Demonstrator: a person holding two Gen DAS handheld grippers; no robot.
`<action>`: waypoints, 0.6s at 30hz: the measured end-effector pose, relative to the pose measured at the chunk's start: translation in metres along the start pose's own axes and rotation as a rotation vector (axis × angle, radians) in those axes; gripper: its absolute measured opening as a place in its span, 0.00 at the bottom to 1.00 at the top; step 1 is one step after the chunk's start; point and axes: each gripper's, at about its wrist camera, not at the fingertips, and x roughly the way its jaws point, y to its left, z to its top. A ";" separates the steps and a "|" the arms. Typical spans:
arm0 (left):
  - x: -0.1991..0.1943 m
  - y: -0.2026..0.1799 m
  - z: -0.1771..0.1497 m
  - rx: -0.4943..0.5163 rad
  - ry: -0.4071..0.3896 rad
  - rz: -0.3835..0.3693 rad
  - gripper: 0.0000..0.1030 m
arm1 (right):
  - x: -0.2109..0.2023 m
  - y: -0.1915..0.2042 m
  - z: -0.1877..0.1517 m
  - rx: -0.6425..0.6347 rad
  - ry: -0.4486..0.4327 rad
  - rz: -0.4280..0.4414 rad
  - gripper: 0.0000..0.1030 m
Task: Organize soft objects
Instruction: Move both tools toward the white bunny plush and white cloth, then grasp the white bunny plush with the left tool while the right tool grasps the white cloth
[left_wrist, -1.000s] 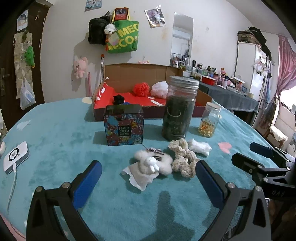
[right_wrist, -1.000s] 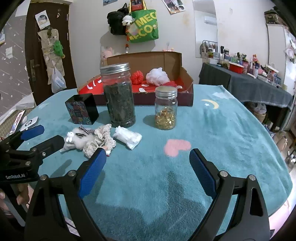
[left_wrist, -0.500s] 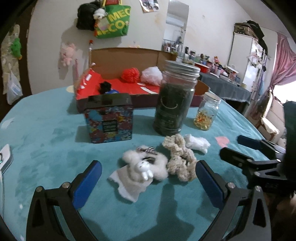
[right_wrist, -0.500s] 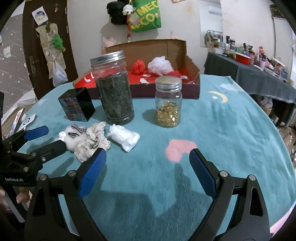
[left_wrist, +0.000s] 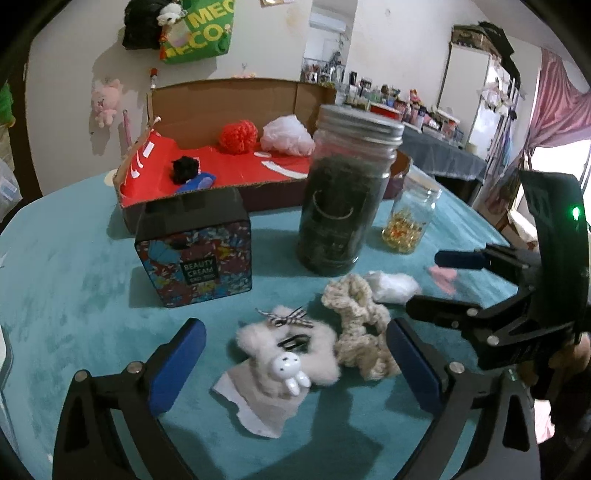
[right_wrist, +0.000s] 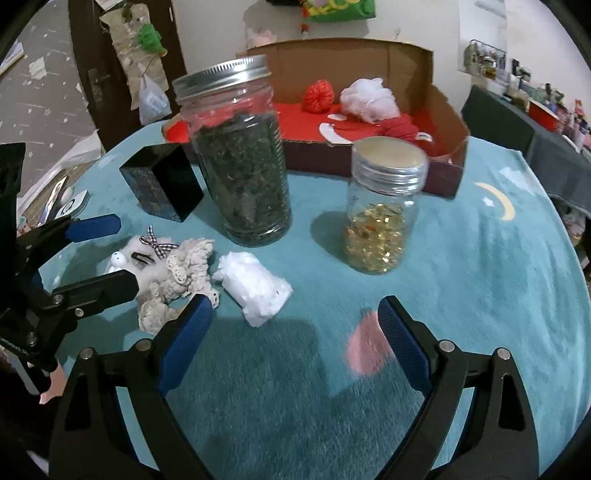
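Observation:
On the teal tablecloth lie a fluffy white bunny clip (left_wrist: 291, 347) on a paper card, a cream crocheted scrunchie (left_wrist: 354, 317) and a white soft wad (left_wrist: 391, 286). My left gripper (left_wrist: 293, 328) hangs over the bunny clip, which lies between its jaws; they are closing and the pads do not touch it. My right gripper (right_wrist: 293, 306) is open and holds nothing, with the white wad (right_wrist: 255, 288) just beyond its left finger. A cardboard box (left_wrist: 229, 92) behind holds a red pompom (left_wrist: 239, 136), a white puff (left_wrist: 286, 136) and a black tuft (left_wrist: 184, 168).
A tall jar of dark leaves (left_wrist: 343, 199), a small jar of yellow capsules (left_wrist: 410, 221) and a patterned cream tin (left_wrist: 195, 251) stand between the soft things and the box. A white device (right_wrist: 74, 201) lies near the table's left edge.
Both grippers have moved in toward the soft things and tilted downward. The bunny clip now lies between the left fingers, and the white wad is close to the right gripper's left finger.

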 end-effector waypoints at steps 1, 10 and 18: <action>0.001 0.001 0.000 0.008 0.009 -0.005 0.95 | 0.002 0.000 0.002 -0.004 0.006 0.007 0.89; 0.014 0.009 0.003 0.087 0.095 -0.036 0.87 | 0.017 0.002 0.010 -0.051 0.059 0.030 0.86; 0.023 0.008 0.005 0.127 0.129 -0.117 0.81 | 0.024 0.010 0.012 -0.087 0.054 0.040 0.59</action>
